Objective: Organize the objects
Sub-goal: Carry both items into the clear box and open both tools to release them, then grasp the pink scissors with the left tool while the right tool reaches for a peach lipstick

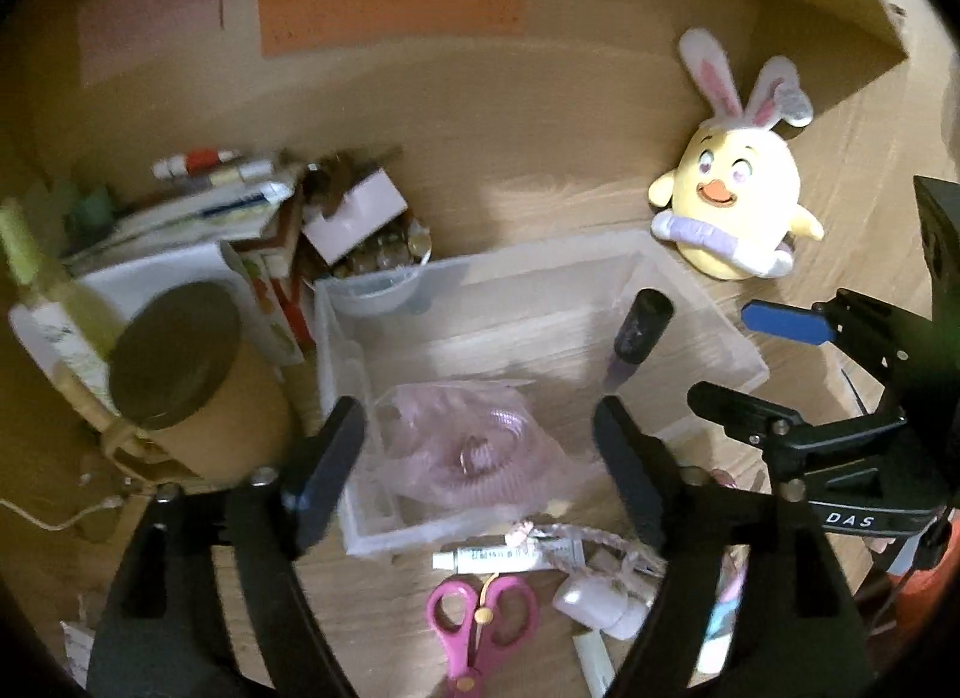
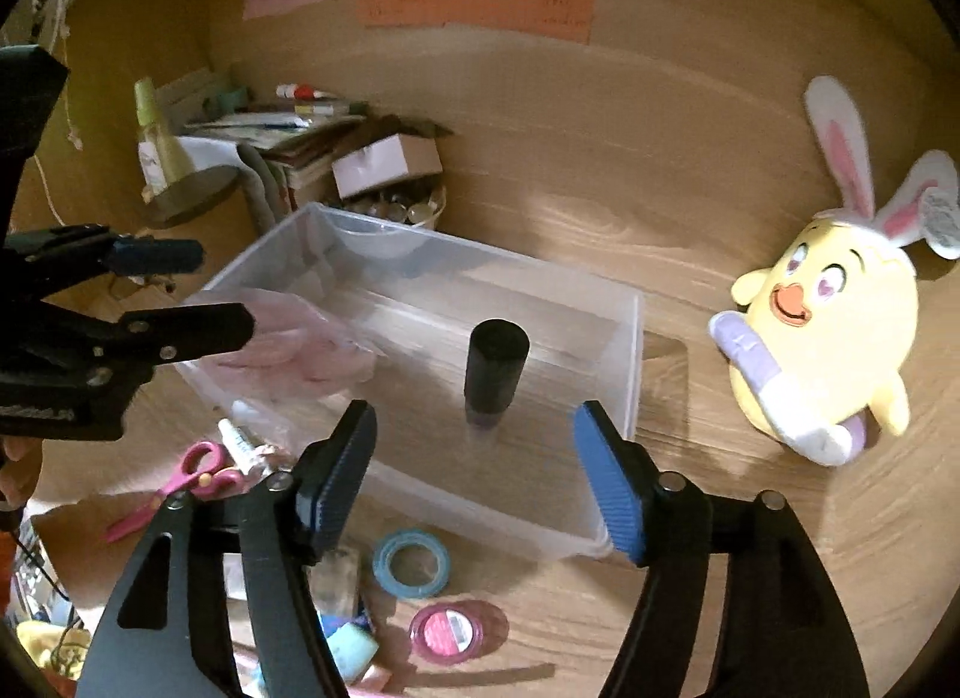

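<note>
A clear plastic bin (image 1: 690, 278) (image 2: 630, 350) sits in the middle of the wooden desk. A dark bottle (image 1: 639, 326) (image 2: 495, 368) stands upright in it, with a crumpled pink plastic bag (image 1: 468, 446) (image 2: 300, 338) lying in the bin's other end. My left gripper (image 1: 480, 458) (image 2: 198, 290) hovers open over the bag, and its pads are off it. My right gripper (image 2: 474, 482) (image 1: 756, 365) is open just short of the bottle, with nothing between its fingers.
A yellow plush chick with bunny ears (image 1: 738, 200) (image 2: 828, 326) lies right of the bin. Pink scissors (image 1: 480, 620) (image 2: 192, 476), a white tube (image 1: 504, 560), a blue tape roll (image 2: 411, 563) and a pink round tin (image 2: 456, 629) lie in front. A dark-lidded canister (image 1: 180, 362) and stacked papers stand left.
</note>
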Available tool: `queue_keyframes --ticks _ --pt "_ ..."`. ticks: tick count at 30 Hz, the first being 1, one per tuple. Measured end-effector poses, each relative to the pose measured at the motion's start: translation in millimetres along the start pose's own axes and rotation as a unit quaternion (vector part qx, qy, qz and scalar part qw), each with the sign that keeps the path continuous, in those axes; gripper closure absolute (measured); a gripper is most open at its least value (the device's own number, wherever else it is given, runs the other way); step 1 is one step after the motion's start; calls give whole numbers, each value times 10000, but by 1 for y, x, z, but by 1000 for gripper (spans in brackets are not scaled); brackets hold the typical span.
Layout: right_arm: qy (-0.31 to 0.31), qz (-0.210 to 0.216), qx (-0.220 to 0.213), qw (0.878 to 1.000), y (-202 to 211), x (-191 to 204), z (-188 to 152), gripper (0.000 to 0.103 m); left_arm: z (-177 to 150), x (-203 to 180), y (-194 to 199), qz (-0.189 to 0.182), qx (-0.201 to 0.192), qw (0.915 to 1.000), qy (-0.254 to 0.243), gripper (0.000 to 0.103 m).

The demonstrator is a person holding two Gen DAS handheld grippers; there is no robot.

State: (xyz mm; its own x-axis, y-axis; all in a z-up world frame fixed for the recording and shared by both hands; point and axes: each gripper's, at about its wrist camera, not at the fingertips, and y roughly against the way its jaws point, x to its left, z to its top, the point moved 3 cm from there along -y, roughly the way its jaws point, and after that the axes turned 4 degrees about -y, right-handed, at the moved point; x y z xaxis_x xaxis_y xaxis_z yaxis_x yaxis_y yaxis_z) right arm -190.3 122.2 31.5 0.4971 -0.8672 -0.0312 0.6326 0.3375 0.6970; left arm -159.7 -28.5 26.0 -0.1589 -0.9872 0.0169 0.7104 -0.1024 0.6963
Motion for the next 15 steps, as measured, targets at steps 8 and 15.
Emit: queue_keyframes --ticks 8,15 --pt "-89 -138 -172 9997 27 3 -21 24 -28 0 27 251 -162 9995 -28 5" --pt "-319 -244 -289 9988 44 4 -54 21 -72 11 28 393 86 9991 159 5"
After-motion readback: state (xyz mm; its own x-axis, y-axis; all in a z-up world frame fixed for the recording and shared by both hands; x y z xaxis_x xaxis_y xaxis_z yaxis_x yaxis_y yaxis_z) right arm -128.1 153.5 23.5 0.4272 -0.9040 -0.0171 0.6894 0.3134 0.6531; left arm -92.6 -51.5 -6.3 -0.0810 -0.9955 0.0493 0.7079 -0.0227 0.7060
